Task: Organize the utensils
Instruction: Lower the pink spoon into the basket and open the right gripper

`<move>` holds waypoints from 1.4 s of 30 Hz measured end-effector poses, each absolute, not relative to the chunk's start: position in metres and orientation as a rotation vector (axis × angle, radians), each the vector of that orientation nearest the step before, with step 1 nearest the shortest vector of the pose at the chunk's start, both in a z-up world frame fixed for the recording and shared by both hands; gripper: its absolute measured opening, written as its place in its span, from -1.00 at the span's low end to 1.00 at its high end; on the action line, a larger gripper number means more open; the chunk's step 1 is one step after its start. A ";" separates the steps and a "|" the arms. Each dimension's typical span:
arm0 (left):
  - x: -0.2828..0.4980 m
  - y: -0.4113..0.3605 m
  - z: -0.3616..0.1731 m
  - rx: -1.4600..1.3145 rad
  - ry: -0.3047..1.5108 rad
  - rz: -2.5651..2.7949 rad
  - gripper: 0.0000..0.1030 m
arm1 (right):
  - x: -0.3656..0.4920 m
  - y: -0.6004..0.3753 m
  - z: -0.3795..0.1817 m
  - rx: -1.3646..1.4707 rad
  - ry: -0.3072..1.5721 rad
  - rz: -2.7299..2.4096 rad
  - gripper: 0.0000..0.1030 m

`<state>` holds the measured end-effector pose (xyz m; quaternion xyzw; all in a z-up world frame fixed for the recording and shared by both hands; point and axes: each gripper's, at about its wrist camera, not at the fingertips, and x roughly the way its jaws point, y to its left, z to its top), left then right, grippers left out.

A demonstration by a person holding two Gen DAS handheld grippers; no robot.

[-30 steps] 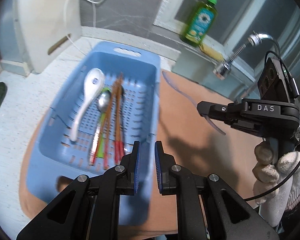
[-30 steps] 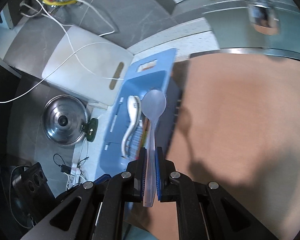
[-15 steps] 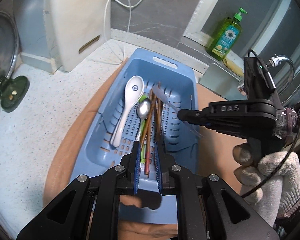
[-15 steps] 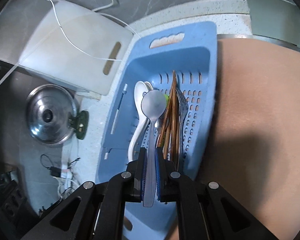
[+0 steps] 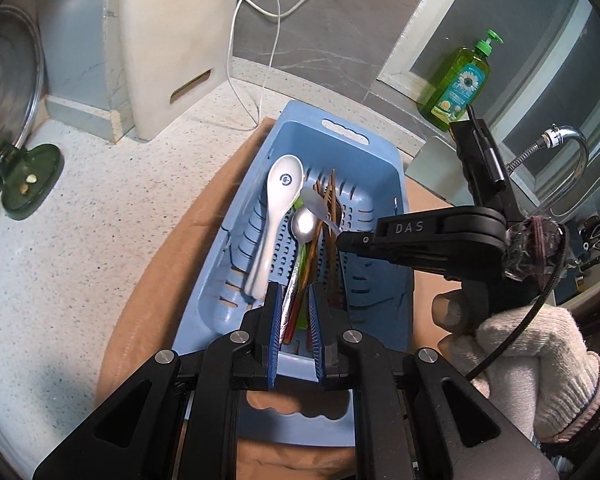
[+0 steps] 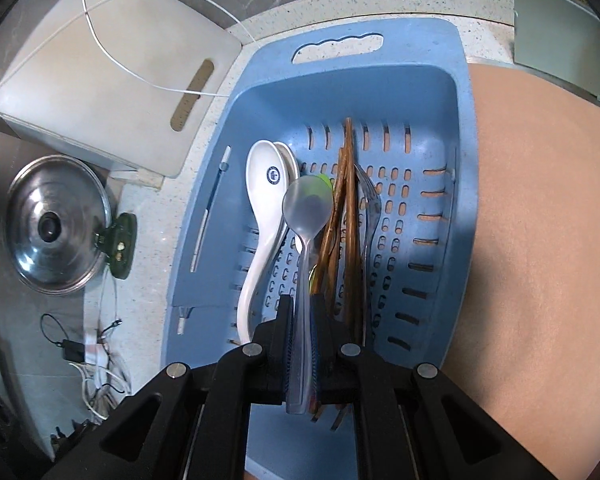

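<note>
A blue slotted basket (image 5: pixel 384 168) (image 6: pixel 416 48) lies on a tan mat and holds a white ceramic spoon (image 5: pixel 278 196) (image 6: pixel 262 184), a metal spoon (image 5: pixel 305 224), brown chopsticks (image 6: pixel 350 200) and a clear fork (image 6: pixel 370 200). My right gripper (image 6: pixel 303 312) is shut on a clear plastic spoon (image 6: pixel 307 204) and holds it over the basket, its bowl above the other utensils. It also shows in the left wrist view (image 5: pixel 342 236), with the clear spoon (image 5: pixel 316 204) sticking out. My left gripper (image 5: pixel 293 304) hovers over the basket's near end, jaws a narrow gap apart, empty.
A white cutting board (image 5: pixel 172 32) (image 6: pixel 112 80) leans at the back left with a white cable (image 5: pixel 260 40). A steel pot lid (image 6: pixel 54 224) and green holder (image 5: pixel 28 184) lie left. A green soap bottle (image 5: pixel 460 80) and a faucet (image 5: pixel 560 144) stand at the back right.
My right gripper has carried the clear spoon from over the mat leftward to above the basket. My left gripper has pulled back, so more of the counter shows.
</note>
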<state>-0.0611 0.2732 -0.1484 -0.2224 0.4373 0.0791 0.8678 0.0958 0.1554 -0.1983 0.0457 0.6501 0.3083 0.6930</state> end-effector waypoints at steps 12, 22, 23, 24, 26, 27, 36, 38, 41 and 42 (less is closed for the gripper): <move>-0.062 0.277 -0.149 -0.474 0.915 0.174 -0.76 | 0.094 0.165 -0.209 0.043 1.482 0.676 -0.85; -0.059 0.270 -0.149 -0.463 0.923 0.175 -0.76 | 0.090 0.168 -0.207 0.004 1.482 0.705 -0.83; -0.059 0.270 -0.149 -0.462 0.924 0.175 -0.76 | 0.090 0.169 -0.207 0.000 1.481 0.709 -0.81; -0.058 0.269 -0.149 -0.461 0.925 0.175 -0.76 | 0.089 0.170 -0.207 -0.004 1.482 0.716 -0.79; -0.058 0.267 -0.149 -0.459 0.925 0.178 -0.76 | 0.088 0.171 -0.206 -0.011 1.480 0.725 -0.77; -0.058 0.267 -0.149 -0.458 0.926 0.178 -0.76 | 0.087 0.171 -0.205 -0.012 1.478 0.726 -0.76; -0.059 0.262 -0.148 -0.447 0.929 0.192 -0.76 | 0.084 0.164 -0.190 -0.029 1.428 0.752 -0.55; -0.059 0.259 -0.147 -0.442 0.928 0.197 -0.76 | 0.083 0.160 -0.187 -0.035 1.417 0.759 -0.54; -0.059 0.255 -0.146 -0.437 0.925 0.207 -0.76 | 0.081 0.153 -0.180 -0.056 1.391 0.775 -0.47; -0.060 0.254 -0.145 -0.434 0.923 0.212 -0.76 | 0.080 0.151 -0.178 -0.062 1.382 0.782 -0.36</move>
